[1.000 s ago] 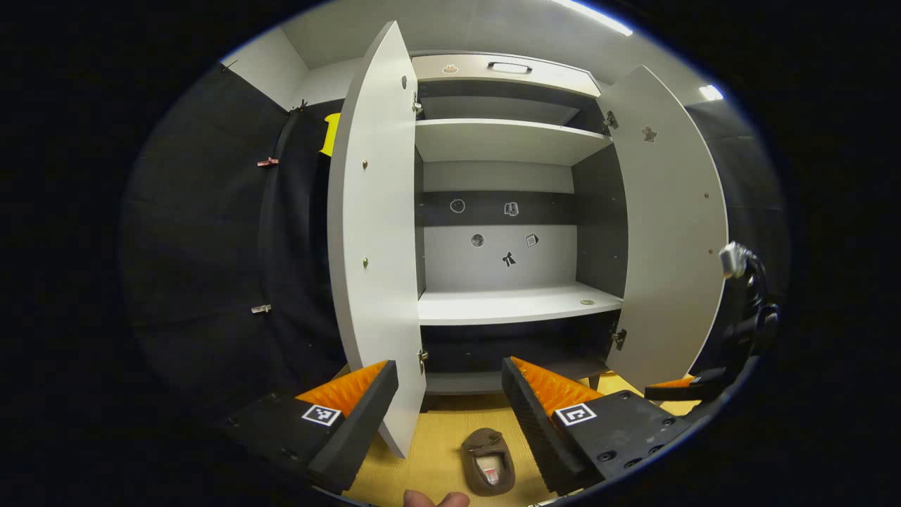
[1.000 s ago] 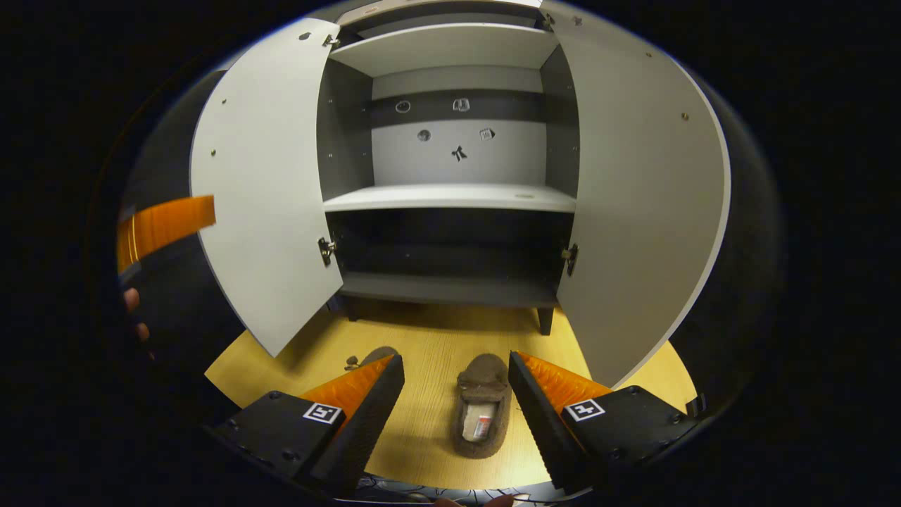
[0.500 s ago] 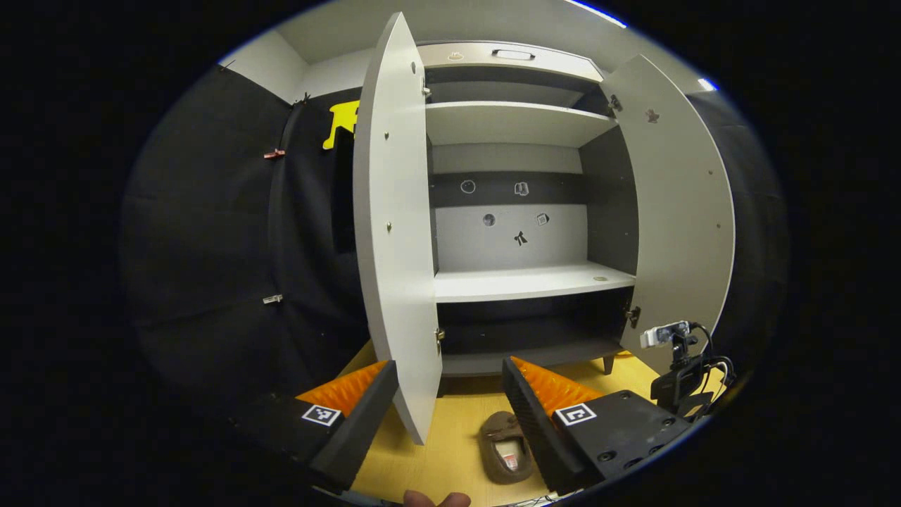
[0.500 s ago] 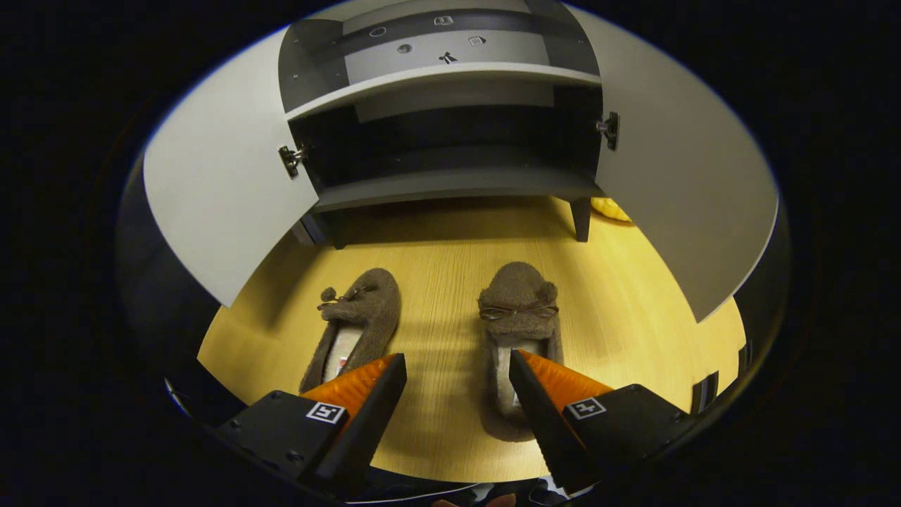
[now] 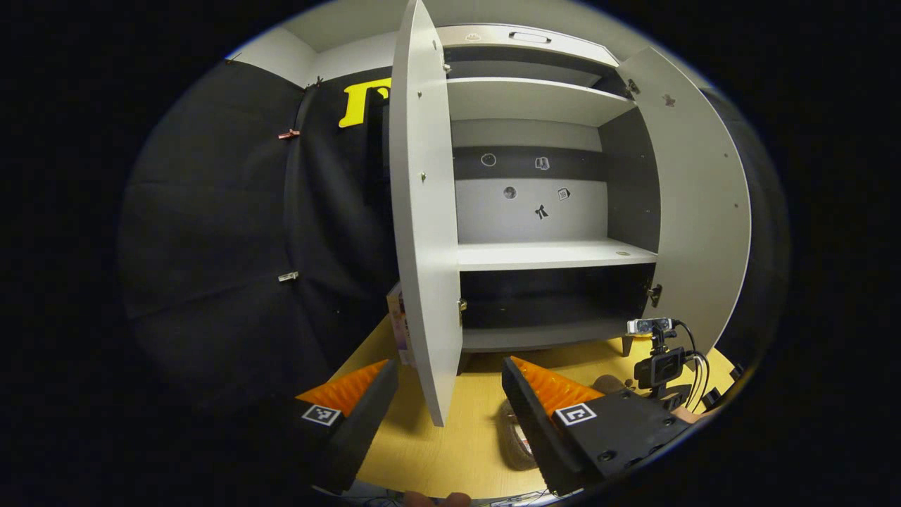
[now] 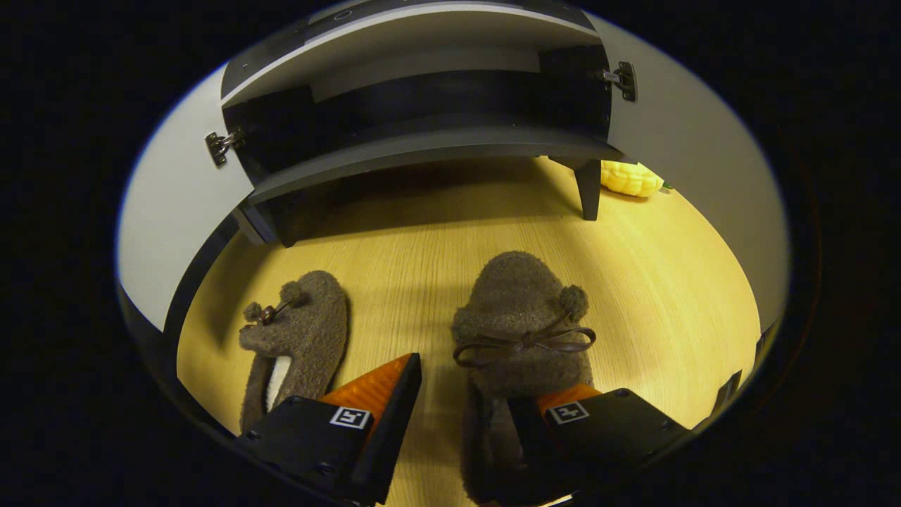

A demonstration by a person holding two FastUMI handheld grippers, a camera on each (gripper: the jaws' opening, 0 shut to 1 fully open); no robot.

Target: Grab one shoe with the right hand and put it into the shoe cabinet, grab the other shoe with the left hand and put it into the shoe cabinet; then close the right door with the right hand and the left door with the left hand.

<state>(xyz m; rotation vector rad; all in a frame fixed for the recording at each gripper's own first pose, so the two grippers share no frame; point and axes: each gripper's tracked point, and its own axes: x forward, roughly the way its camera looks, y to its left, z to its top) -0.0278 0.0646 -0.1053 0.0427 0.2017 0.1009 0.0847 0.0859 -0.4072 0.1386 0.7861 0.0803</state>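
Two slippers (image 6: 517,331) outside shoe cabinet (image 6: 422,151), shelves bare.

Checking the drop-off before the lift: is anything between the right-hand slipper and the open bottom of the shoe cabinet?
Nothing visible. Bare wooden floor lies between the slipper under the right gripper and the shoe cabinet. Both doors are swung wide. The other slipper lies off to the side, and a yellow object lies beyond the cabinet leg.

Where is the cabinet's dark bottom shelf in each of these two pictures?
Left gripper view: the bottom shelf sits right of centre, below the pale shelf.
Right gripper view: it curves across the upper part.
Shared landmark: the front leg at its right end.
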